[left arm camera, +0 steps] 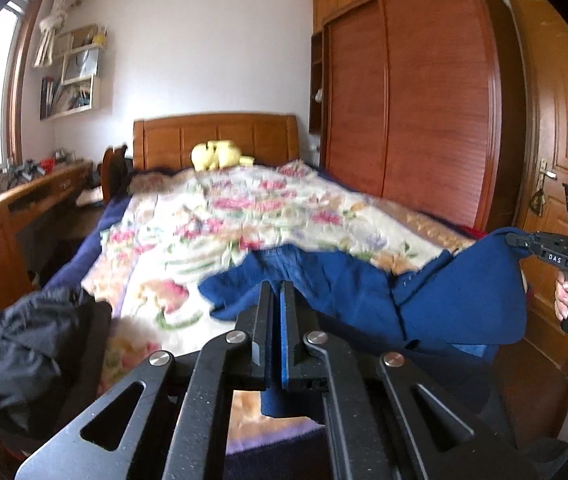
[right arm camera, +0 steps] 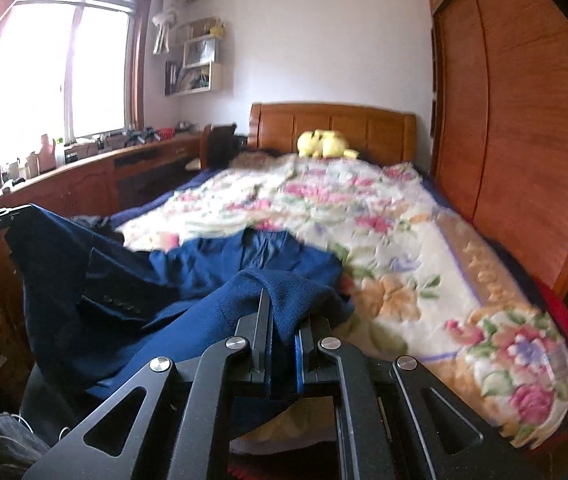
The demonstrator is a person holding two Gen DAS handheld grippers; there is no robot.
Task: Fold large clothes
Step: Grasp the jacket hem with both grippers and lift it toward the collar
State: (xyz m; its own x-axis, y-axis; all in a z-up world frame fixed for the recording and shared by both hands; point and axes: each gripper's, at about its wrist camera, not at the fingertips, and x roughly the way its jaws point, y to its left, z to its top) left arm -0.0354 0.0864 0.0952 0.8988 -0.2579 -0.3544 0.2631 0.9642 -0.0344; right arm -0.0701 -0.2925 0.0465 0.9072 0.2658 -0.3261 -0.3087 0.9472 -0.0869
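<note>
A large dark blue jacket [left arm camera: 367, 292] is stretched over the foot of the bed, its far part lying on the floral blanket [left arm camera: 244, 212]. My left gripper [left arm camera: 278, 292] is shut on one edge of the jacket. My right gripper [right arm camera: 280, 308] is shut on another edge of the jacket [right arm camera: 188, 280]. In the left wrist view the right gripper [left arm camera: 513, 238] shows at the far right, pinching a lifted jacket corner. In the right wrist view the left gripper [right arm camera: 12, 212] shows at the far left, holding the other lifted corner. Sleeve buttons [right arm camera: 122, 304] face up.
A black garment [left arm camera: 24, 356] lies at the bed's near left corner. A yellow plush toy [left arm camera: 216, 156] sits by the wooden headboard [left arm camera: 216, 134]. A wardrobe [left arm camera: 411, 100] stands right of the bed, a door [left arm camera: 563, 120] beyond it. A long cluttered desk [right arm camera: 96, 172] runs under the window.
</note>
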